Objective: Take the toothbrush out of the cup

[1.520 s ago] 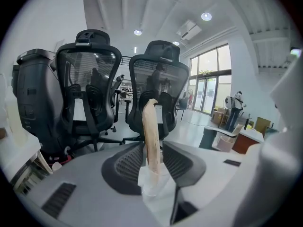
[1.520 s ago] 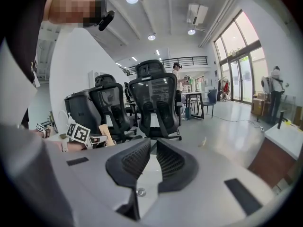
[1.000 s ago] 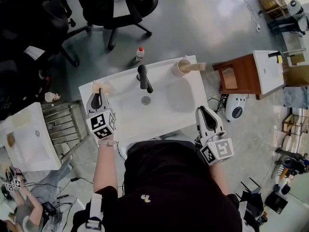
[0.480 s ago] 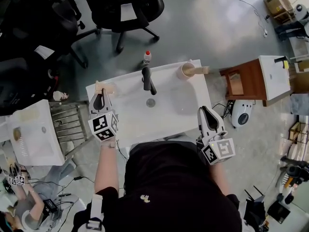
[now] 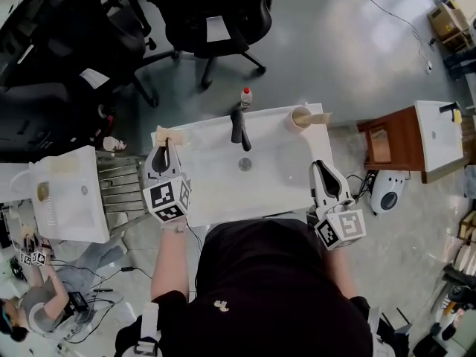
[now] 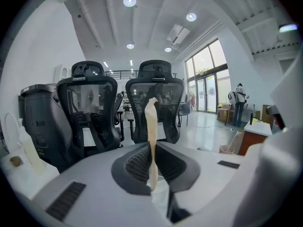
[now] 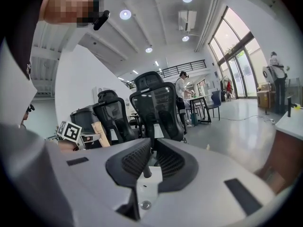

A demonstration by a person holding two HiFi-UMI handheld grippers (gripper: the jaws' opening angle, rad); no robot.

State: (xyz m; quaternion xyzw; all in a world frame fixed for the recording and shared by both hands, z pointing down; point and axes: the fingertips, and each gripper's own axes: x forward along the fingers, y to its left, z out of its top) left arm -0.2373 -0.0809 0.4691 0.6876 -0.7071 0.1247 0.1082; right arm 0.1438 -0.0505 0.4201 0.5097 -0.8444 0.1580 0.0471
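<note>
A beige toothbrush (image 6: 151,136) stands upright between the jaws of my left gripper (image 6: 152,167), which is shut on its handle. Just below the jaws a clear cup (image 6: 160,193) shows, with the brush's lower end at its mouth. In the head view my left gripper (image 5: 165,150) hangs over the back left corner of the white sink (image 5: 275,177), the toothbrush (image 5: 177,134) at its tip. My right gripper (image 5: 322,169) rests shut and empty at the sink's right front edge; its jaws (image 7: 150,162) meet with nothing between them.
A black faucet (image 5: 239,129) and a drain (image 5: 245,164) sit mid-sink. A second cup (image 5: 300,117) with a beige brush stands at the back right corner. A red-capped bottle (image 5: 245,95), office chairs (image 5: 216,21), a metal rack (image 5: 119,188) and a wooden side table (image 5: 383,143) surround the sink.
My left gripper has risen with the toothbrush held in it. The right gripper has stayed where it was. The head view has shifted a little.
</note>
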